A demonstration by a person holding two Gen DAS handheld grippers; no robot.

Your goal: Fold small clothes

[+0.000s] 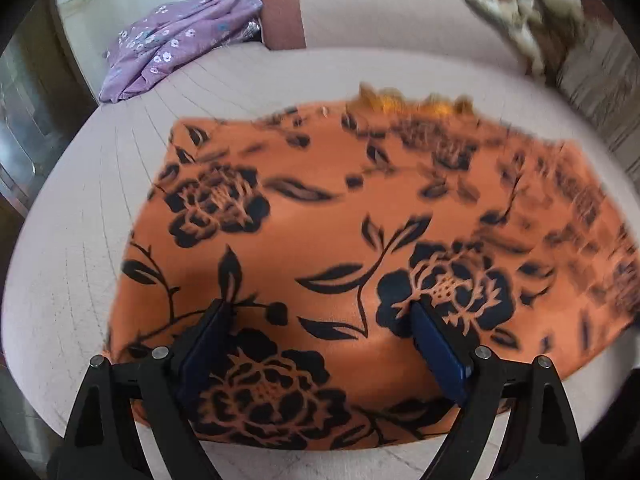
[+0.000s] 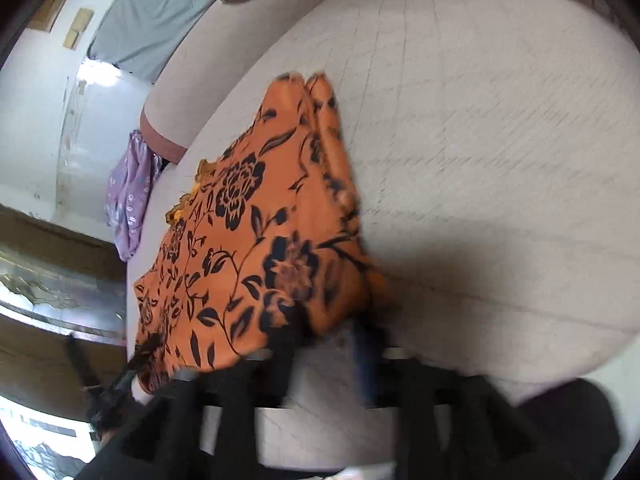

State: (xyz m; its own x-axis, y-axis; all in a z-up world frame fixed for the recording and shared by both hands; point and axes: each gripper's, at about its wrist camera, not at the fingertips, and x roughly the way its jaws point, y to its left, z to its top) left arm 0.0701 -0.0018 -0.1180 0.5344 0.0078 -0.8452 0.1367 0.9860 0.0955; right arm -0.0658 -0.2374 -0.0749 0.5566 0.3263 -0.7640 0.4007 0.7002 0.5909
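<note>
Orange fabric with a black floral print, the garment [image 1: 340, 232] lies spread flat on a pale quilted cushion [image 1: 72, 264], which looks like a sofa seat. A purple flowered cloth [image 1: 172, 48] sits bunched at the far corner, well apart.

Step in hand, as judged: taking up the near edge for a fold. To do it well, seize both near corners evenly, lift only enough to clear the cushion, and carry the edge straight across so the layers align without creasing.

Left tongs [image 1: 320, 320]: jaws stand wide apart over the near part of the garment, the blue pads low over or resting on the cloth, nothing pinched between them; released.

Right tongs [image 2: 328, 344]: heavily blurred at the garment's near corner, jaws partly apart. Whether the pads press on the cloth cannot be told.
</note>
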